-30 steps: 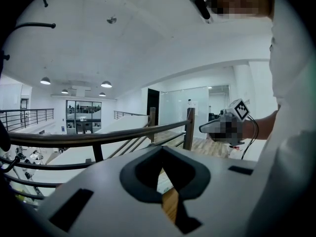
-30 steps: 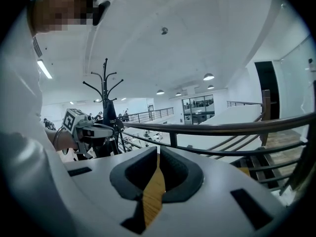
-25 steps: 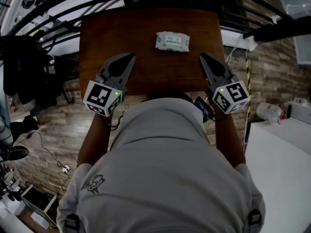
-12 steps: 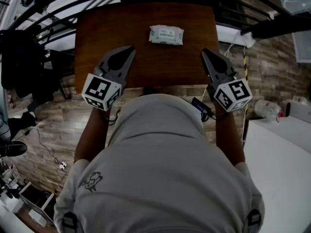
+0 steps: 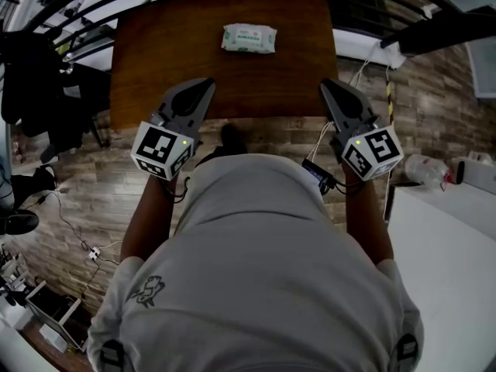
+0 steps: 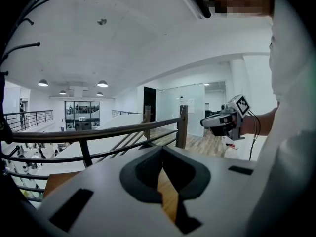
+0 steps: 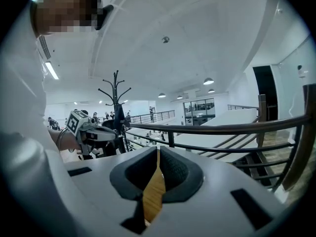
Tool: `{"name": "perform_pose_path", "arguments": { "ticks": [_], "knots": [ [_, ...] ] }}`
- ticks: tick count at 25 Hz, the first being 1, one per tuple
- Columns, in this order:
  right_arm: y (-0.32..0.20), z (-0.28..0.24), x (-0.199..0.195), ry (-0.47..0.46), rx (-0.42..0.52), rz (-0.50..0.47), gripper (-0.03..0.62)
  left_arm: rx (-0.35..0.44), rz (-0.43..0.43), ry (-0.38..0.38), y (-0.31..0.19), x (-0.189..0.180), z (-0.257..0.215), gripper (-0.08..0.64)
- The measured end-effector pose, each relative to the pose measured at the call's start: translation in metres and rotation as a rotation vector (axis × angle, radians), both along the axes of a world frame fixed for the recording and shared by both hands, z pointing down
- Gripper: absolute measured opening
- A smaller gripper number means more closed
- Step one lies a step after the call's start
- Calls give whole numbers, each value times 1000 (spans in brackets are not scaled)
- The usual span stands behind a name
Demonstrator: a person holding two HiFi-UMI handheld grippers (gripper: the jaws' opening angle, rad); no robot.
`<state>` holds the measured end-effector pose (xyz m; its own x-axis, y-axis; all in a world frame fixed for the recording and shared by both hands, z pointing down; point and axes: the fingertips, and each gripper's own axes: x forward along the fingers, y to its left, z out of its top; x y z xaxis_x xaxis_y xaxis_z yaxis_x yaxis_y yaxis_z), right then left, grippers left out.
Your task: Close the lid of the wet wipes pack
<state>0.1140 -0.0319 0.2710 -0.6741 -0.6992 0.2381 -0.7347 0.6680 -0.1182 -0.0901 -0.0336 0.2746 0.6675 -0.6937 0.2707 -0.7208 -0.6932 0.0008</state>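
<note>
Brown wood surface [image 5: 155, 60] up front, with the left tool [image 5: 203, 91] and right tool [image 5: 329, 90] poking over its near edge, both pinched closed on nothing. The wet wipes pack [image 5: 248, 38] lies flat well ahead, roughly between them.

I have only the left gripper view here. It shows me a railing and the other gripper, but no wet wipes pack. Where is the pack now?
Observer: In the head view the wet wipes pack lies flat on the brown table, toward its far edge.
Operator: Is any gripper touching it?
Observer: No. The left gripper and the right gripper are both over the table's near part, well apart from the pack.
Operator: And the right jaws? I cannot judge them from here.
Observer: The right gripper view shows them closed together, with nothing between them.
</note>
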Motion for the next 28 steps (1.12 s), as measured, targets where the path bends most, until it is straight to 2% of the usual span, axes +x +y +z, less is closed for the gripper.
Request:
{"name": "perform_pose_path", "arguments": {
  "ticks": [6, 11, 21, 28],
  "knots": [
    [57, 6, 33, 24, 8, -44, 43, -2, -37, 9, 53, 33, 4, 14],
    [94, 12, 47, 8, -6, -67, 43, 2, -61, 5, 96, 48, 1, 14],
    [139, 14, 39, -25, -6, -100, 43, 1, -91, -17, 150, 40, -4, 14],
    [166, 8, 22, -38, 18, -66, 43, 6, -58, -19, 174, 24, -5, 14]
  ]
}}
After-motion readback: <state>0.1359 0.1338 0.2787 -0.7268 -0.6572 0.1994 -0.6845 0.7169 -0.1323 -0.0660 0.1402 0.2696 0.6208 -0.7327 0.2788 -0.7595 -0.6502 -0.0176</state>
